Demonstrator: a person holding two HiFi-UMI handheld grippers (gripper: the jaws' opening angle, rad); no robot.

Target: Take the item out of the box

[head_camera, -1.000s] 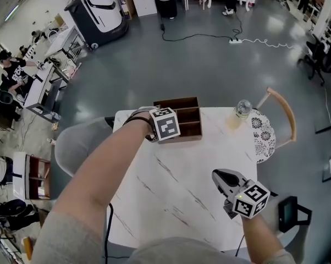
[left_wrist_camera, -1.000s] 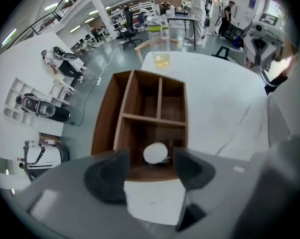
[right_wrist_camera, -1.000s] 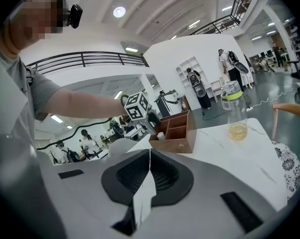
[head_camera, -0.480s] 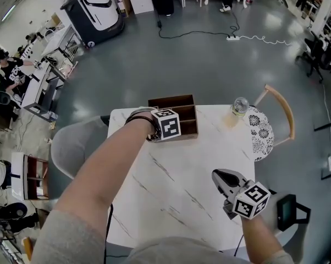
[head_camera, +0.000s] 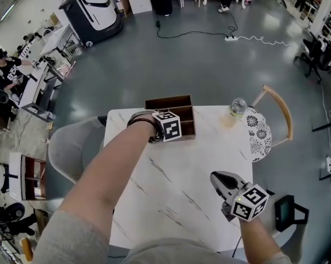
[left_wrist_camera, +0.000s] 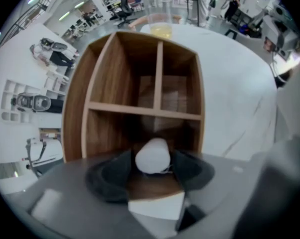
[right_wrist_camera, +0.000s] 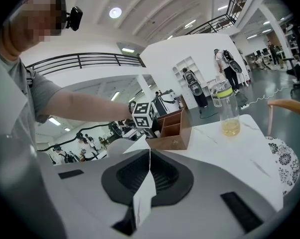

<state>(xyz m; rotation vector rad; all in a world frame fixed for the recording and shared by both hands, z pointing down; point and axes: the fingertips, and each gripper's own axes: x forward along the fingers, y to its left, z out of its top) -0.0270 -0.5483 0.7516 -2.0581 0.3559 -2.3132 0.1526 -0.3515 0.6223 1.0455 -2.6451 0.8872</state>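
No words, brand names, numbers or signs can be read in any view. The only printed marks are black-and-white square patterns. One set is borne on the left marker cube [head_camera: 166, 126], mounted on top of the left gripper [left_wrist_camera: 152, 159]. The other is borne on the right marker cube [head_camera: 249, 201], mounted on top of the right gripper [right_wrist_camera: 149, 176]. No letters or digits are contained in these patterns. Whatever print lies farther off, beyond both grippers, is too small to be made out.
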